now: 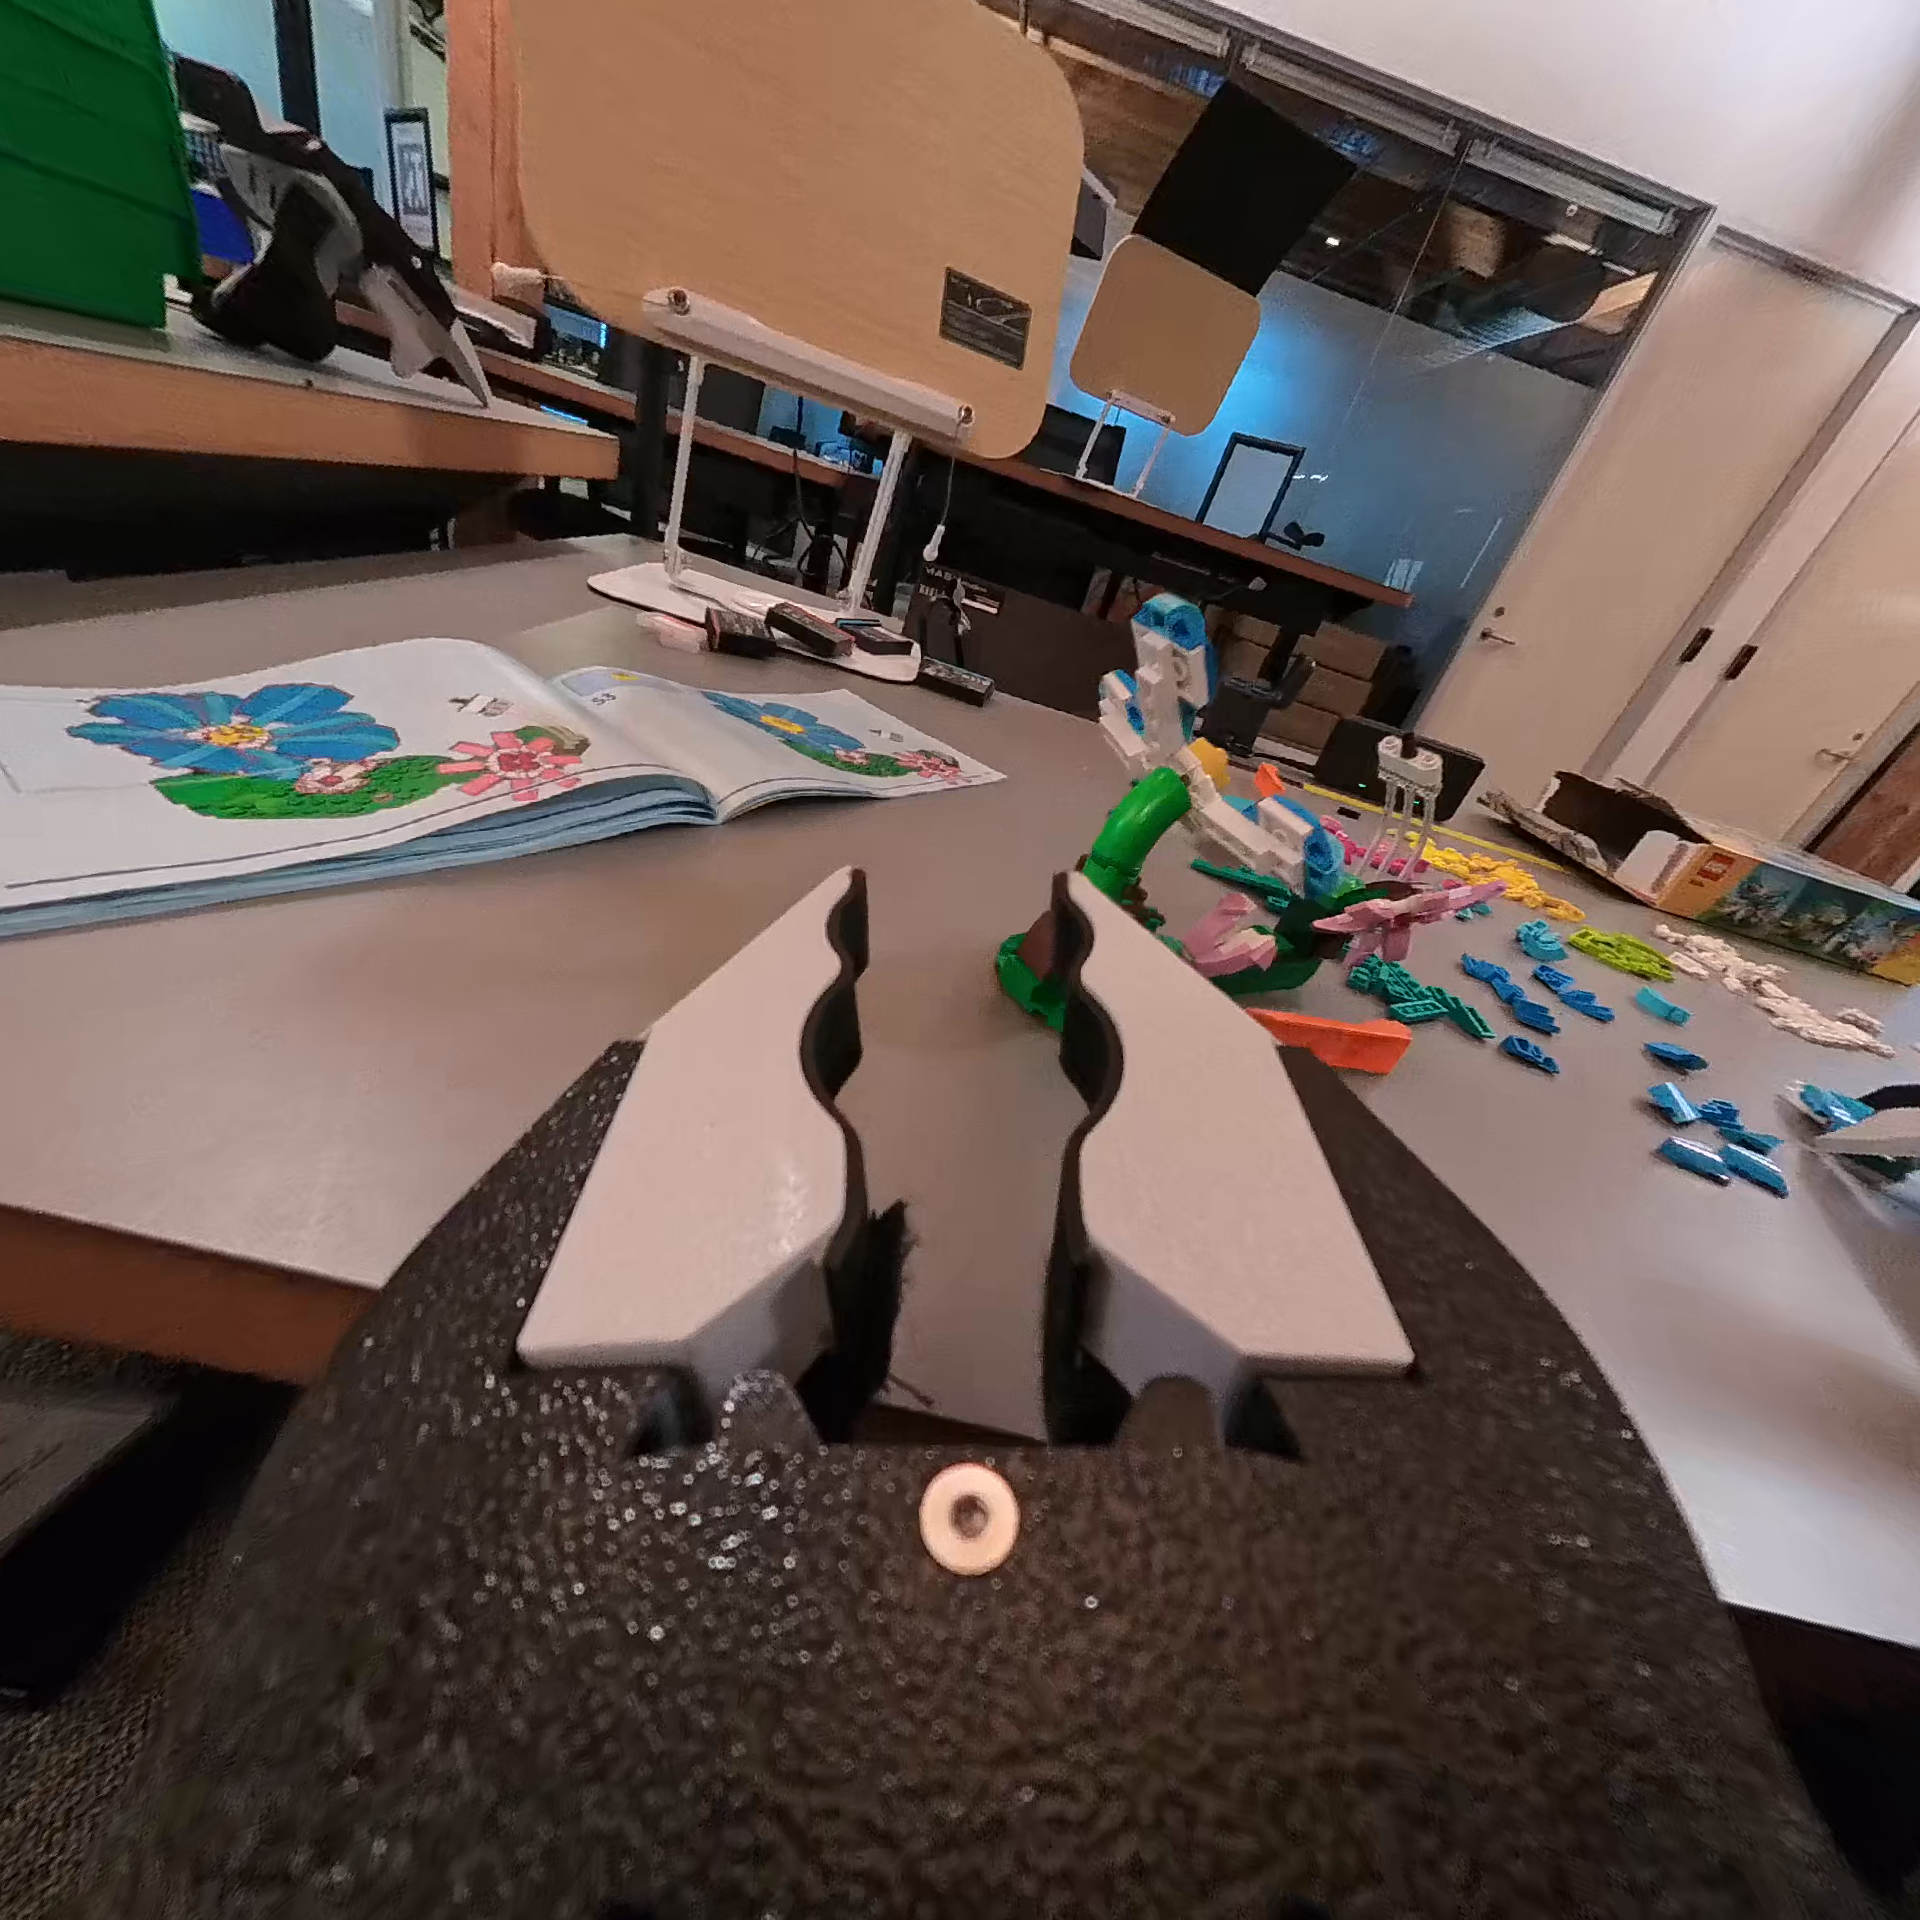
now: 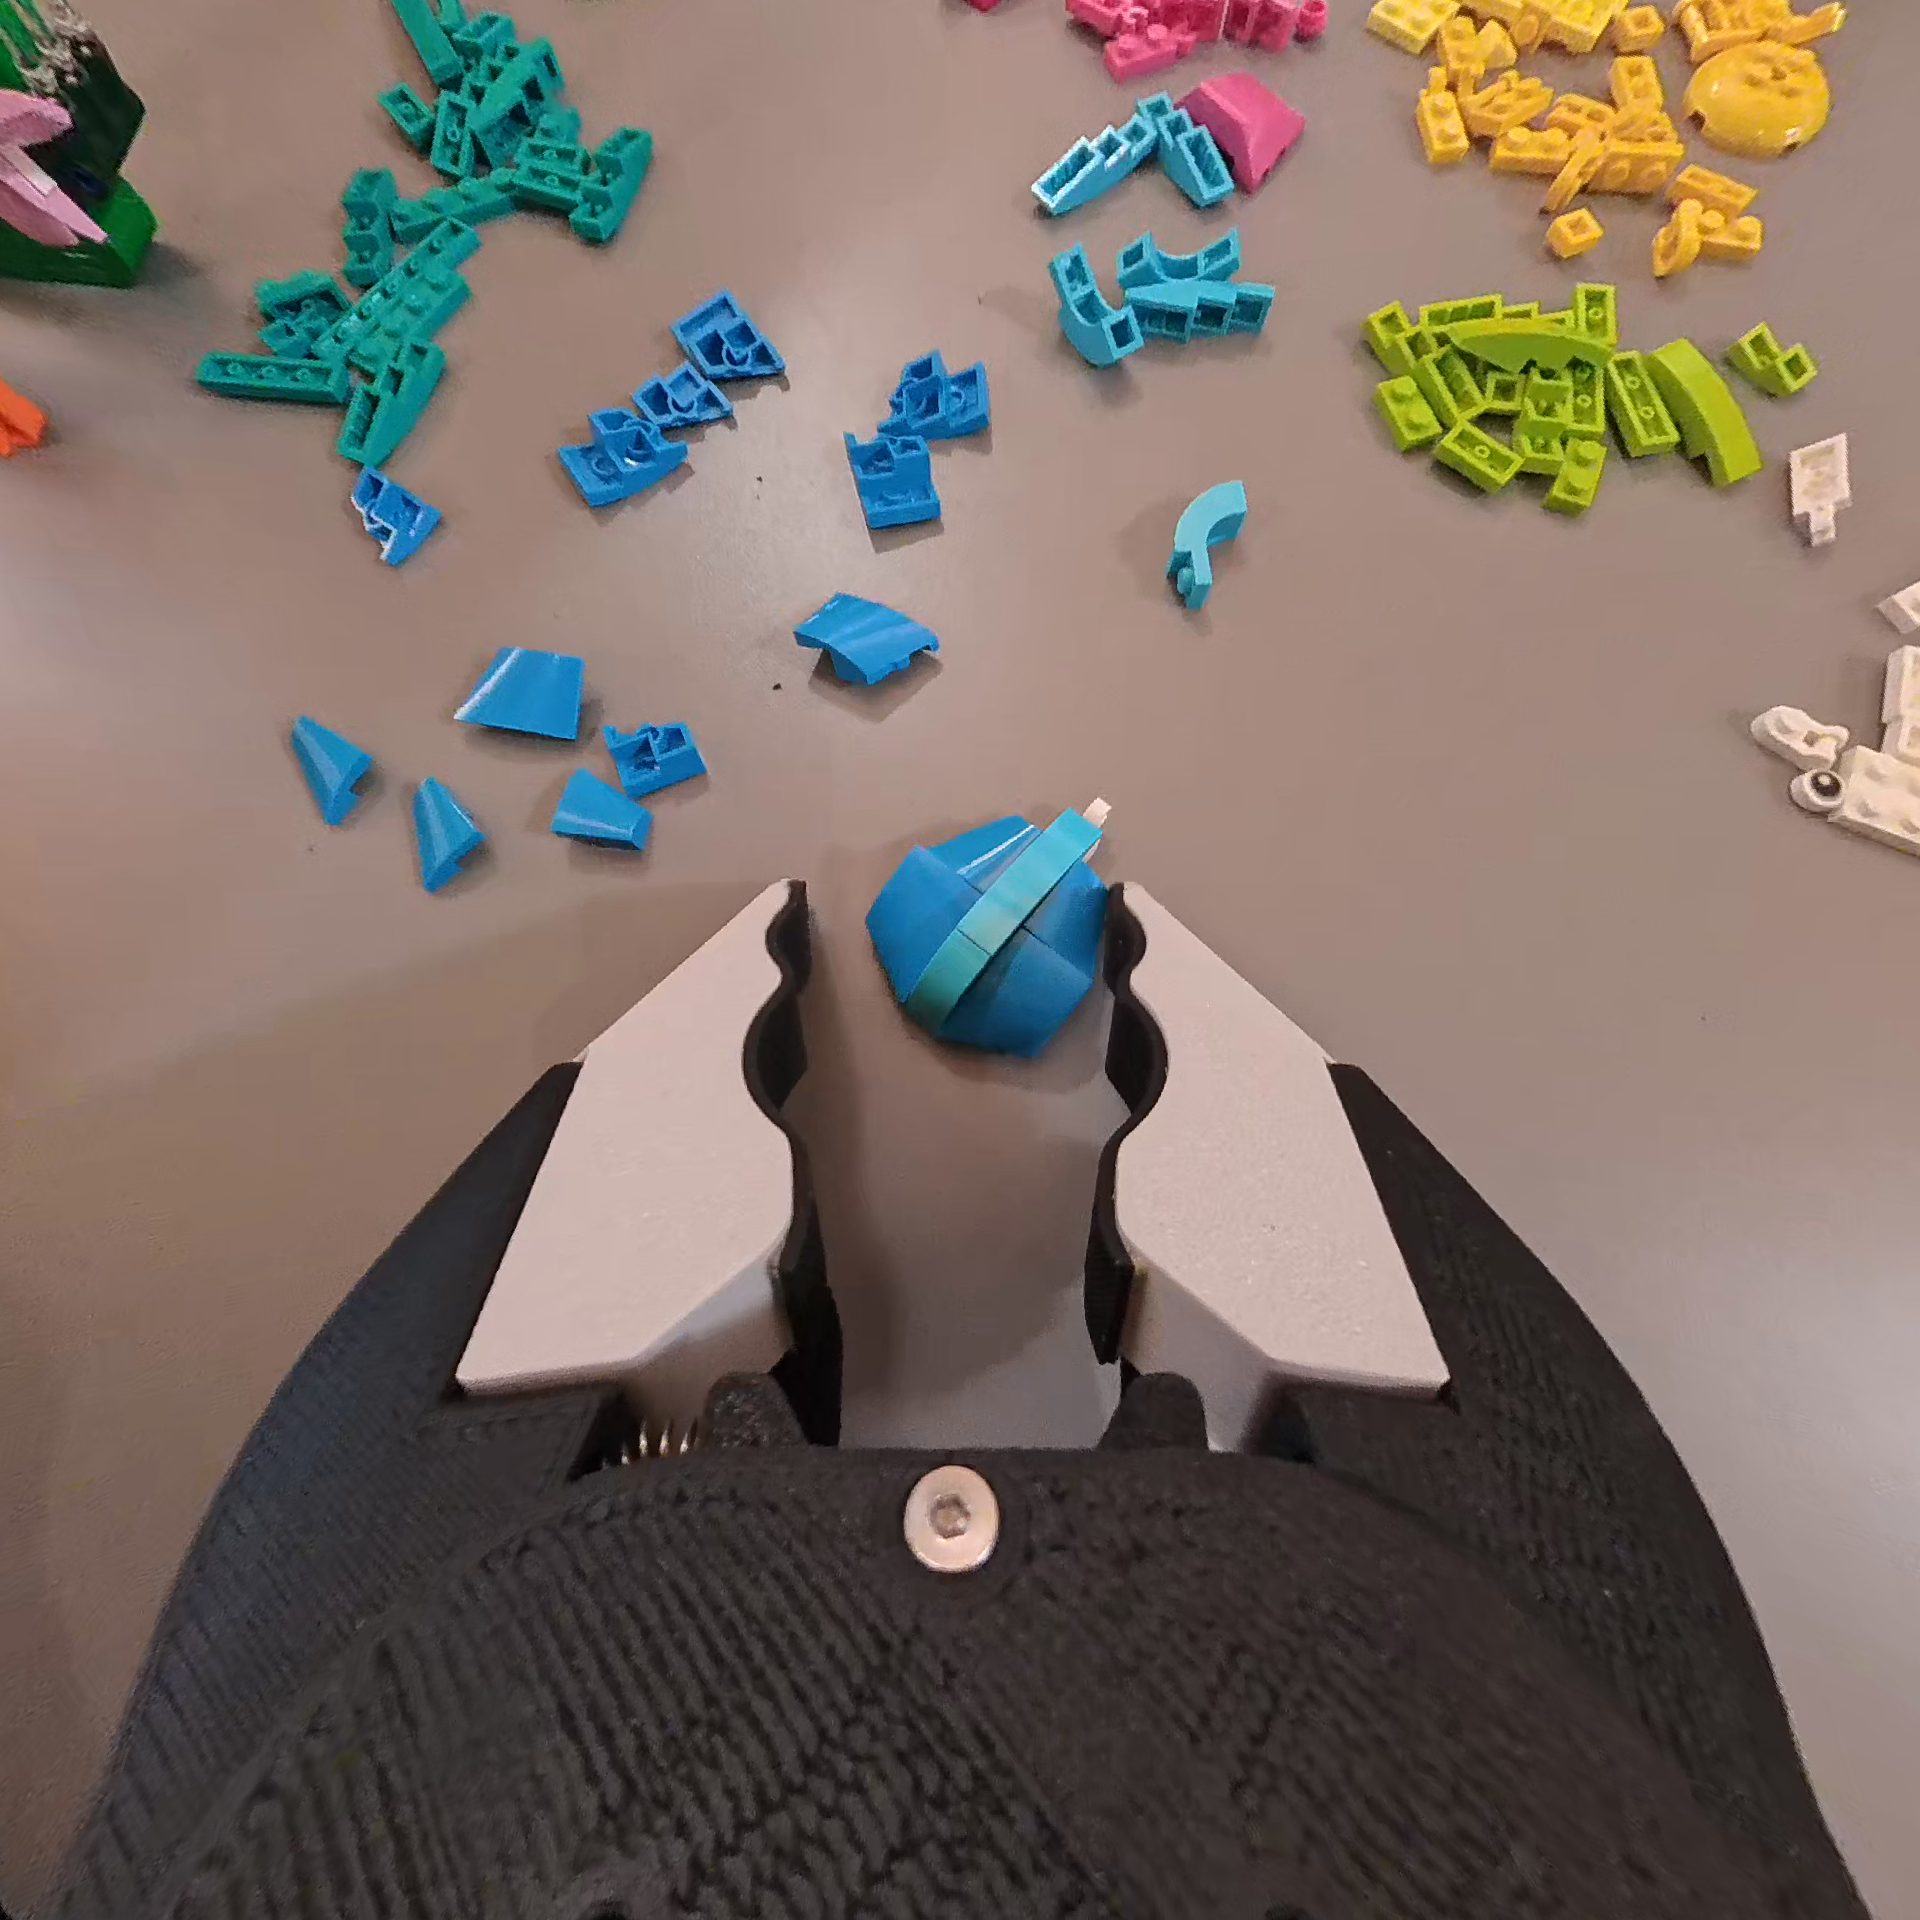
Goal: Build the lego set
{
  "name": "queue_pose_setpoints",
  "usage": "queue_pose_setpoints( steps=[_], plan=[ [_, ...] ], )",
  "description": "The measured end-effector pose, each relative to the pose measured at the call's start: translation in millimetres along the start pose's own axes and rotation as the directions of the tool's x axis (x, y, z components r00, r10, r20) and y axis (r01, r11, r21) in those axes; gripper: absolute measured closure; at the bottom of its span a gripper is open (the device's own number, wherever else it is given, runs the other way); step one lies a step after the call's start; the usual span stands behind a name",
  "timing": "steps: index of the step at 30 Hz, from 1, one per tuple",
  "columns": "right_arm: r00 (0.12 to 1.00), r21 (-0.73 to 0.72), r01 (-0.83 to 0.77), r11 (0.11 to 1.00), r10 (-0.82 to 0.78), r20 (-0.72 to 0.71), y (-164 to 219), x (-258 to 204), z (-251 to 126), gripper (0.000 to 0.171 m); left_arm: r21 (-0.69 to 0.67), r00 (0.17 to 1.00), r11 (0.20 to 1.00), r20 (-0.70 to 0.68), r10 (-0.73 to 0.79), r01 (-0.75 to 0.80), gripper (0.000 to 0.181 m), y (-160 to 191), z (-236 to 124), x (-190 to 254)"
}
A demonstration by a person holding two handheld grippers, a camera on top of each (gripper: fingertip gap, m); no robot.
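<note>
Over grey table (image 2: 1455, 935), right claw (image 2: 956, 899) points down, open w/ blue petal piece (image 2: 987, 935) between tips.

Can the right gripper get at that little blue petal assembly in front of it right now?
Probably yes. The right gripper is open, and the blue petal assembly lies on the table between its fingertips, close against the right finger. Nothing covers it; the loose blue pieces lie off to the left.

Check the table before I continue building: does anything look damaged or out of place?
The set's box at the far edge looks torn open, its flap ragged. A lone white piece lies apart beside the lime pile. Otherwise bricks sit sorted by colour.
</note>
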State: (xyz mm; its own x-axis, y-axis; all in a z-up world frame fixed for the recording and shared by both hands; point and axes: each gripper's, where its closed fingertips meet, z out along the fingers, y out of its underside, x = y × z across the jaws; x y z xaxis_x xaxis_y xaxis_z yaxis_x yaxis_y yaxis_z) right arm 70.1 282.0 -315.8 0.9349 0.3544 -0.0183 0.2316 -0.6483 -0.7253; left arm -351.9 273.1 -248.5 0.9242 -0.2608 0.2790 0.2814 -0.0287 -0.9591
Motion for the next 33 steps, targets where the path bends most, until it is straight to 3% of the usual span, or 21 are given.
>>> queue_pose_setpoints(
  steps=[1, 33],
  plan=[
    [1.000, -0.005, 0.002, 1.000, -0.002, 0.001, 0, 0, 1, 0.115, 0.000, 1.000, 1.000, 0.002, 0.001, -0.001, 0.148, 0, 0, -1],
    [1.000, 0.005, 0.024, 1.000, -0.024, -0.004, -4, 2, 4, 0.118, -0.029, 1.000, 0.999, 0.006, -0.017, 0.017, 0.149, 12, 2, -7]
  ],
)
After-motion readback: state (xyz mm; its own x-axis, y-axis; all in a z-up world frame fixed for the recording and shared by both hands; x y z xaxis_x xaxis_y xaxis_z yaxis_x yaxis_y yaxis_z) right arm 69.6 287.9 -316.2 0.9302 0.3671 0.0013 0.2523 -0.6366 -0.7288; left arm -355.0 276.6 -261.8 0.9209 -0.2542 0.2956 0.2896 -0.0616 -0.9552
